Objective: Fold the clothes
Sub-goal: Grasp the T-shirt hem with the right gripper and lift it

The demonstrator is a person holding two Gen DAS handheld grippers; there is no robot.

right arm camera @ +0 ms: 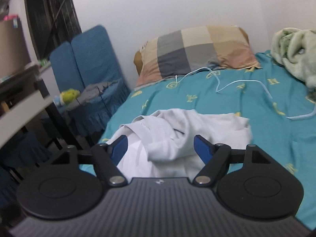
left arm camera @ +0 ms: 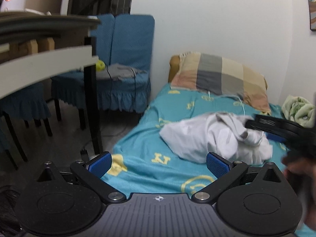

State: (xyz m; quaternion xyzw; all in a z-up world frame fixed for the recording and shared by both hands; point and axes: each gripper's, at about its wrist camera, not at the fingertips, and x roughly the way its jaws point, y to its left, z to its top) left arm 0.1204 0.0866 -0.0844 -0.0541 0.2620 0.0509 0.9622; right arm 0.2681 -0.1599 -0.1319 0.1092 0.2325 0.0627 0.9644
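Observation:
A crumpled white garment (left arm camera: 213,138) lies in a heap on the teal bed sheet (left arm camera: 142,138). My left gripper (left arm camera: 159,164) is open, low over the sheet just short of the heap, with nothing between its blue pads. In the right wrist view the garment (right arm camera: 177,130) bulges up between the fingers of my right gripper (right arm camera: 161,149). Its jaws stand apart, and the pads sit beside the cloth without clearly pressing it. From the left wrist view the right gripper (left arm camera: 256,127) reaches in from the right, blurred, onto the heap's right side.
A checked pillow (right arm camera: 193,47) lies at the head of the bed, with a white cable (right arm camera: 237,83) trailing across the sheet (right arm camera: 256,118). A green blanket (right arm camera: 292,51) is bunched at the far right. Blue-covered chairs (left arm camera: 126,59) and a table (left arm camera: 49,55) stand left of the bed.

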